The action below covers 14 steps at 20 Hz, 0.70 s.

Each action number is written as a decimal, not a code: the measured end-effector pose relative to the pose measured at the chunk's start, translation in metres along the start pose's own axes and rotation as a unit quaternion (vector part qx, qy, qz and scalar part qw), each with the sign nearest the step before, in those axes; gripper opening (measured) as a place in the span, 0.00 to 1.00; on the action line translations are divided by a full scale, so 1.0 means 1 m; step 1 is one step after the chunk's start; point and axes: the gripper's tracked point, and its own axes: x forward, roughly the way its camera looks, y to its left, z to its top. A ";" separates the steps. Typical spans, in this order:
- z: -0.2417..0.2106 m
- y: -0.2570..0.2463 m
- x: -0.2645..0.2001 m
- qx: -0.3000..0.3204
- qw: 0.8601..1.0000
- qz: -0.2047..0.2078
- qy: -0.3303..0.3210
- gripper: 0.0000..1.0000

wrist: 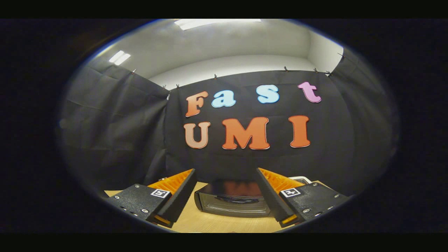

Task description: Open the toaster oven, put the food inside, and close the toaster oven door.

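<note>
Toaster oven (232, 201) lies crosswise, door facing gripper (225, 182), fingers apart.

A dark, glossy, box-shaped toaster oven (232, 201) sits on the light wooden tabletop (217, 224), set back toward its far edge against the black cloth wall. Its front faces the camera, with the door closed and upright and a curved handle across the front. Its shiny top reflects the wall behind. It lies ahead of the gripper's (226, 176) two spread fingers, framed between them and untouched.
</note>
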 end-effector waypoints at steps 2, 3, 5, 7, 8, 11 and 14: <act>-0.016 -0.002 0.015 0.007 1.000 -0.003 0.012 0.99; -0.025 -0.005 0.022 0.010 1.000 -0.008 0.019 0.99; -0.047 -0.009 0.038 0.013 0.999 -0.015 0.036 0.99; -0.076 -0.016 0.056 0.011 0.998 -0.028 0.060 0.99; -0.092 -0.021 0.064 0.008 0.997 -0.035 0.075 0.99; -0.134 -0.031 0.084 0.016 0.992 -0.054 0.114 0.99; -0.157 -0.038 0.100 0.026 0.989 -0.073 0.126 0.99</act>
